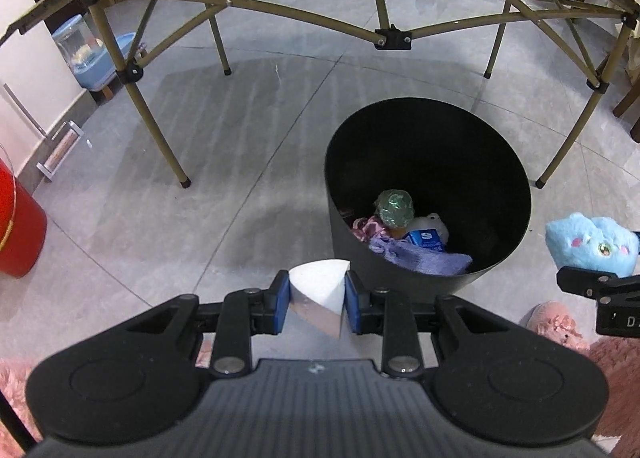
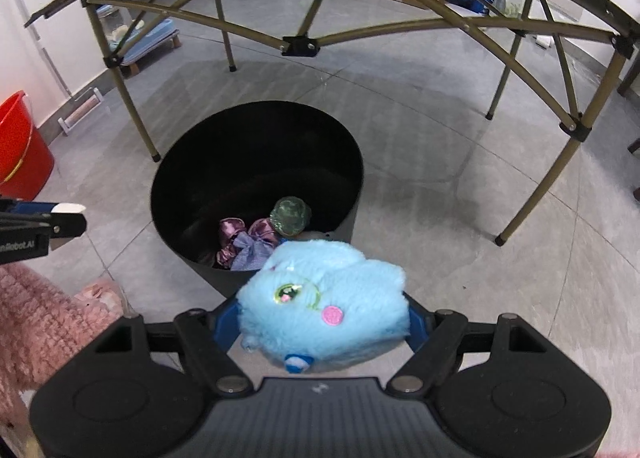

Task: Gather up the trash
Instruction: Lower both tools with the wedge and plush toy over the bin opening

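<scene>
Left wrist: white wedge tip points down-right.

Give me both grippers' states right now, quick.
Left gripper: shut on the white wedge-shaped piece, near the black bin.
Right gripper: shut on the blue plush toy, jaws wide around it.

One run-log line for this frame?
left gripper: shut on white wedge | right gripper: shut on blue plush toy | black bin: below, partly filled
</scene>
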Available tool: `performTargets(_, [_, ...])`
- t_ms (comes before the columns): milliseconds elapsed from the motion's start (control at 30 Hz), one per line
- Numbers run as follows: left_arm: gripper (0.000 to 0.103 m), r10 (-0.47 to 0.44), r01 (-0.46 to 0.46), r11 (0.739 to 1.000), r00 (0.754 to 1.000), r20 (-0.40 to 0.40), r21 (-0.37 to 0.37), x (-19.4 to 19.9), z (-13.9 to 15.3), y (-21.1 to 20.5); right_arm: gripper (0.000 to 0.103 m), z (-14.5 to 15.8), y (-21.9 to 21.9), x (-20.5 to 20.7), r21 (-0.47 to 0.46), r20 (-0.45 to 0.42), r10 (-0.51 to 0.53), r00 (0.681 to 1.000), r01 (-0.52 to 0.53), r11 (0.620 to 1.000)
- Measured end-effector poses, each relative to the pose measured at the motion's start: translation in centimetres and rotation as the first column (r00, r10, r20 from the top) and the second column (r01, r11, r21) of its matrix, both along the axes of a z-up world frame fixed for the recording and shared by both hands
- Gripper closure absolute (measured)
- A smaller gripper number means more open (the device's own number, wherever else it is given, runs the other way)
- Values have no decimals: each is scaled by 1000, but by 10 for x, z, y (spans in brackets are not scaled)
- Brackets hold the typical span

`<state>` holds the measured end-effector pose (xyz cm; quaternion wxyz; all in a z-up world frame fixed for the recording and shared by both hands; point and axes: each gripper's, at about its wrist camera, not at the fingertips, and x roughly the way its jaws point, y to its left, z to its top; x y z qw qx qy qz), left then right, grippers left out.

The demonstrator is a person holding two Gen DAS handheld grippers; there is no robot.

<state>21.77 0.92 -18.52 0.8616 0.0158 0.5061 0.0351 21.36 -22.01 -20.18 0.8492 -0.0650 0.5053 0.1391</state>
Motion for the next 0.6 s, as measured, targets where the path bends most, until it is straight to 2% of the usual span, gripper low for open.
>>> performTargets(167, [74,-3,3,1000,1000,-17,-17,13,-1,-14,26,-3,-7,6,9,-11,-33,999,33,999])
performTargets(600, [74,-10,11,998,1000,18,-62,49,11,-49,26,-1,-26,21,18,0,-110,994,110,994])
